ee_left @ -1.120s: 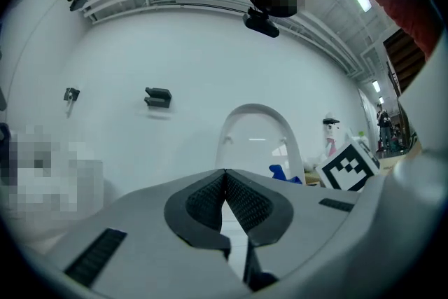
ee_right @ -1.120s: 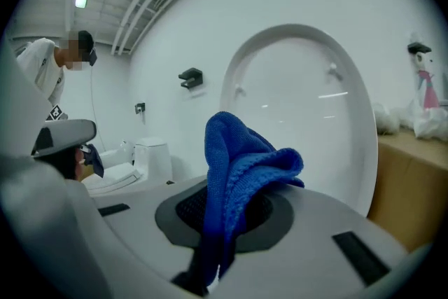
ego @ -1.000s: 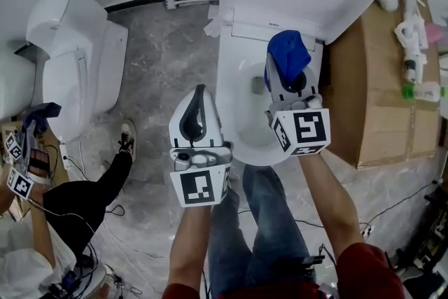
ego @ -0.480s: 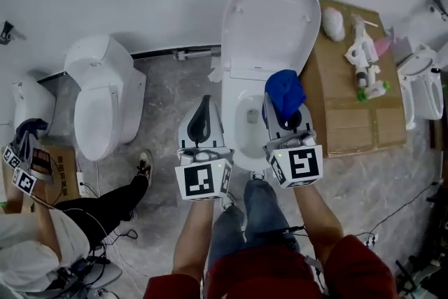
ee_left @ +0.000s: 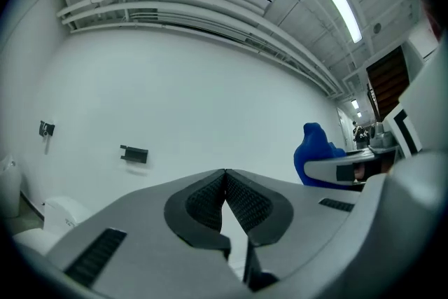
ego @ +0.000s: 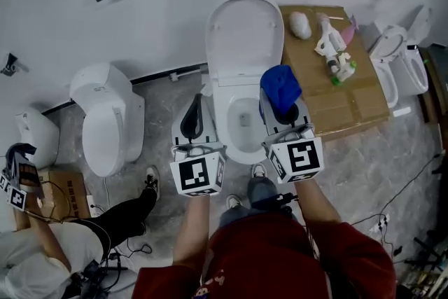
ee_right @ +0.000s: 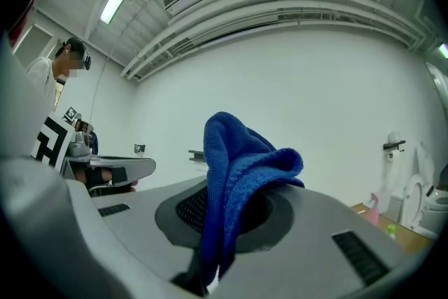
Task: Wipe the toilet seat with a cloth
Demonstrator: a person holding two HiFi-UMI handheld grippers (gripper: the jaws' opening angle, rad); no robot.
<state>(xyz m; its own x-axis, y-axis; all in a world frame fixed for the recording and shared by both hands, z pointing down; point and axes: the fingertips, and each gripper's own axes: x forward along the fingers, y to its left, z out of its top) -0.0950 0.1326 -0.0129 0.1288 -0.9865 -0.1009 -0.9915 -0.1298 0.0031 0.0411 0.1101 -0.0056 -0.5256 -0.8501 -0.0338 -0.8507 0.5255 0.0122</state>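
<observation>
Left tongs [ego: 197,103]: pressed together with nothing between them, held level beside the left edge of the toilet [ego: 218,91].
Right tongs [ego: 281,107]: pinching the blue cloth [ego: 279,86], which bunches up above the tips.
Cloth position: raised in the air, seen over the right edge of the toilet seat [ego: 222,126], clear of it.
Toilet lid [ego: 241,38]: upright against the white wall.
Cardboard box [ego: 336,98]: just right of the toilet, with a spray bottle [ego: 334,56] on top.
</observation>
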